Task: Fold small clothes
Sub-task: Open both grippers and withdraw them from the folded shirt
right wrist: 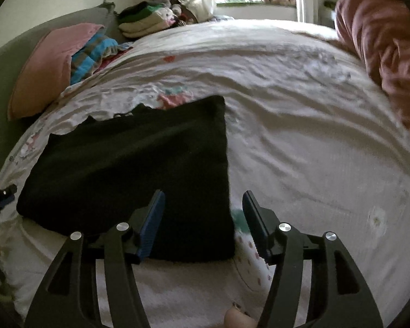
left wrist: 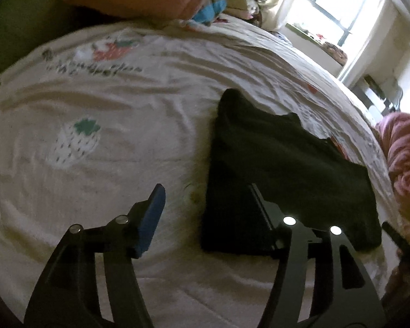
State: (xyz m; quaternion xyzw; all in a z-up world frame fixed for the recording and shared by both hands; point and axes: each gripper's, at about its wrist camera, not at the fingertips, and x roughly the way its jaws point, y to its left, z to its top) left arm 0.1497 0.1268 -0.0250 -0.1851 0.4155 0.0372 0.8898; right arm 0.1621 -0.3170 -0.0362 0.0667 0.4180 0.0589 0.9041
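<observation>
Black knit garment, folded into a rough rectangle, lies flat on the cream strawberry-print bedsheet, near the bed's front edge. Left gripper and right gripper both stand open, empty, at the garment's near corners. Risk: a careless re-grip or snagged pad could drag the top layer and undo the fold. Count: one garment, two grippers, one pink pillow, one far stack of folded clothes.

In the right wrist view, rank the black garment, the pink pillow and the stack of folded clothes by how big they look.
1. black garment
2. pink pillow
3. stack of folded clothes, though it lies farthest from the camera, so its true size is unsure.
</observation>
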